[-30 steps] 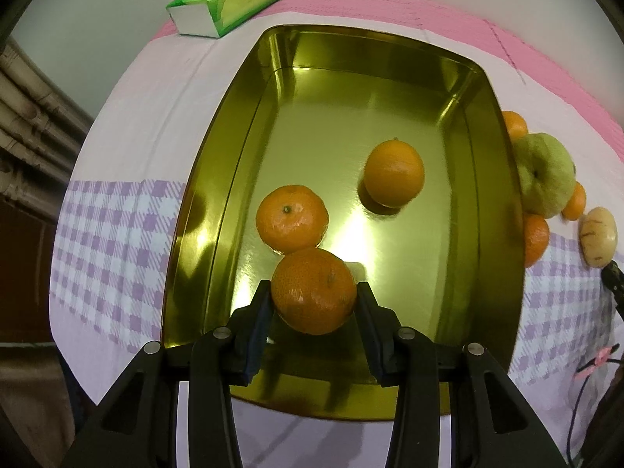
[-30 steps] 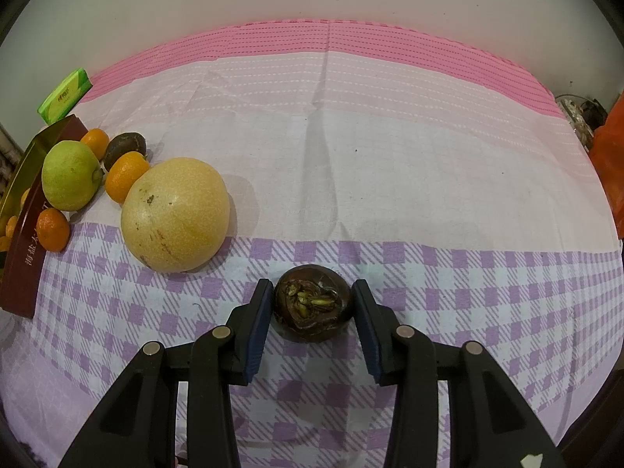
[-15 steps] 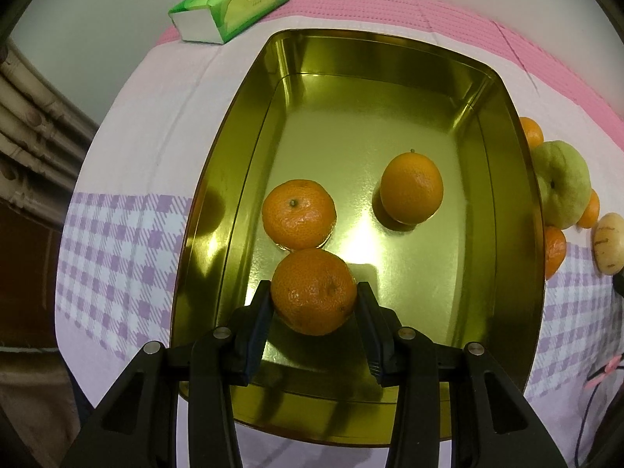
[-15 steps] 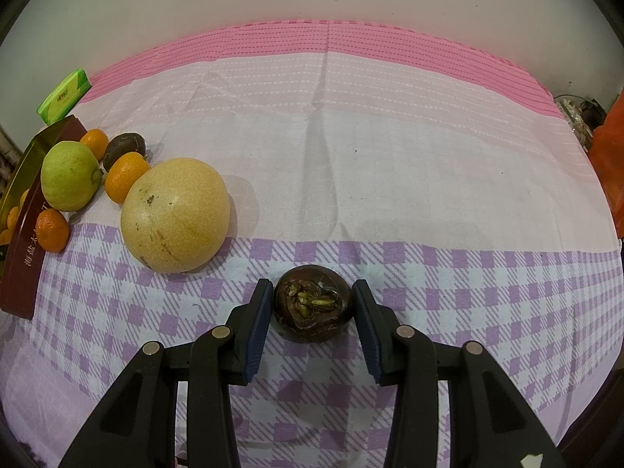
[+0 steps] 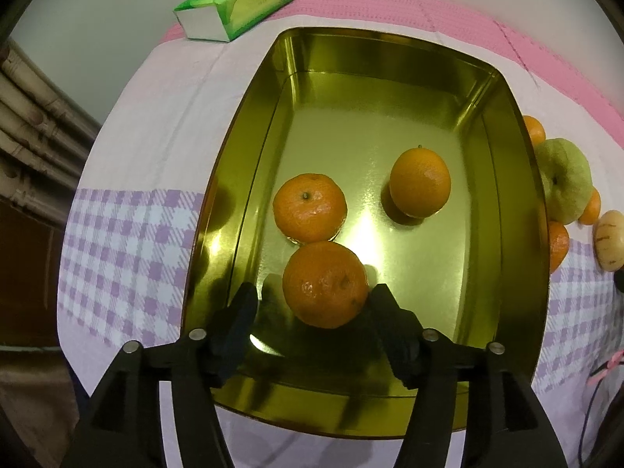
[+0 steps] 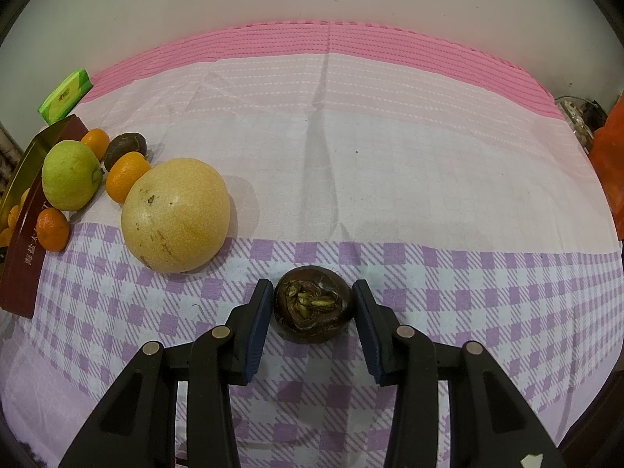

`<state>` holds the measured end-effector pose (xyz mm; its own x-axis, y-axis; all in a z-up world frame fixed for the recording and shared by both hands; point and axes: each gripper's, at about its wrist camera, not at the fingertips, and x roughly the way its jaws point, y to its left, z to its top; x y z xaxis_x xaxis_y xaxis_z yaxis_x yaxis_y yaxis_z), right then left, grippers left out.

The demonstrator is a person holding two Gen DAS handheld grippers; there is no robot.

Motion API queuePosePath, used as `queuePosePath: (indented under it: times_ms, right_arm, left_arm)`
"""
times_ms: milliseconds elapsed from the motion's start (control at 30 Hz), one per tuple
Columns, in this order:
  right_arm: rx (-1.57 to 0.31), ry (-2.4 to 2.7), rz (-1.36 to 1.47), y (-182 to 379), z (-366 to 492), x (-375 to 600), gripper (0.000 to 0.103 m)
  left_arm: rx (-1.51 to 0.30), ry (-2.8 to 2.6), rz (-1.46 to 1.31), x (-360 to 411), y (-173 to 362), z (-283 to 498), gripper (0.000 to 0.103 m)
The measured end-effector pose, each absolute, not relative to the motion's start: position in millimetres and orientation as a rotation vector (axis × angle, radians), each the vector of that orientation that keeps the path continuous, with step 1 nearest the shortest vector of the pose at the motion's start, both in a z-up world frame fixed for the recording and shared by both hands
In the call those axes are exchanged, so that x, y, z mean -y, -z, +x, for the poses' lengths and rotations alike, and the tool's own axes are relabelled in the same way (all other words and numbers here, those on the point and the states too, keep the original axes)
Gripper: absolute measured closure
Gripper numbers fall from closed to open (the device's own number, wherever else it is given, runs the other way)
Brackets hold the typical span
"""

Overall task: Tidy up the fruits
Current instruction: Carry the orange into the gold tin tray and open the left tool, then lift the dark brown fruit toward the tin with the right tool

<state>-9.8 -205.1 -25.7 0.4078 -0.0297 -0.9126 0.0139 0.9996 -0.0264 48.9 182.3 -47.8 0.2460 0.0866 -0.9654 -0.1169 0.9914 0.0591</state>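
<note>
Left claw opening off tangerine (in tray), right claw clamping mangosteen.

A home: checked tablecloth, tissue pack.

I find three mandarins in the tray: the near mandarin touches the middle mandarin behind it; the far mandarin sits apart, to their right. A tissue pack lies beyond the tray's far left corner. Right of the tray, on the counter, lies a fruit cluster.
</note>
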Motion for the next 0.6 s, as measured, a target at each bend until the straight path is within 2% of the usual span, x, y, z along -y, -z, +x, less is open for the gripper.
queuePosePath:
  times_ms: [600]
  right_arm:
    - [-1.147, 0.039, -0.012, 25.7, -2.5, 211.6, 0.066]
  left_arm:
    - [-1.262, -0.119, -0.004, -178.2, 20.6, 32.2, 0.030]
